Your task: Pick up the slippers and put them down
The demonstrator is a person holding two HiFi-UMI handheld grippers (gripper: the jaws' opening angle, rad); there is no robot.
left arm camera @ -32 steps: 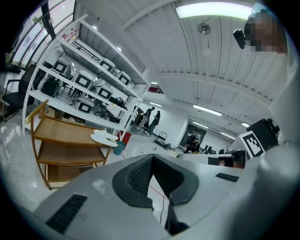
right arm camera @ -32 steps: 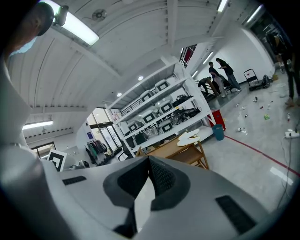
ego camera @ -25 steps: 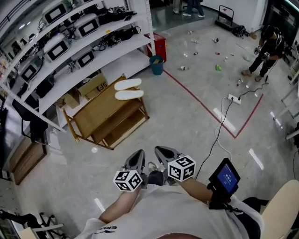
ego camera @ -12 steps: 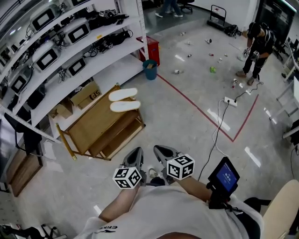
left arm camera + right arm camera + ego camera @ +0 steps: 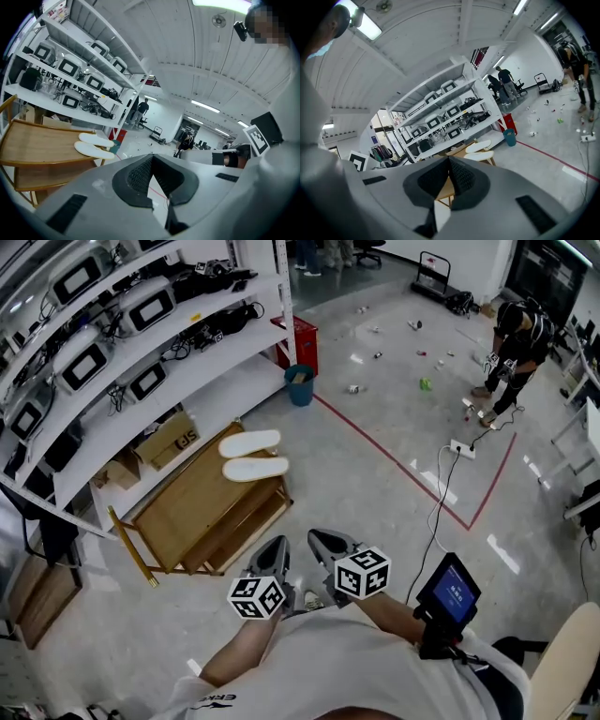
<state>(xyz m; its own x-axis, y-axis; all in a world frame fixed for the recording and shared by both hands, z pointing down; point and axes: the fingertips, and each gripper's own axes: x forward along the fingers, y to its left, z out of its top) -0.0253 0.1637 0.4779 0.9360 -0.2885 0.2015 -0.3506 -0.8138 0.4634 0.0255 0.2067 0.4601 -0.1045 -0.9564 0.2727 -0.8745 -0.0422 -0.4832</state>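
Two white slippers (image 5: 251,457) lie side by side on a wooden rack (image 5: 192,507).

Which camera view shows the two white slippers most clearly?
The head view: both slippers lie fully visible from above on the wooden rack. The left gripper view shows them side-on; the right gripper view shows them small.

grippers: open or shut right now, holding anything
Left gripper: shut, holding nothing.
Right gripper: shut, holding nothing.
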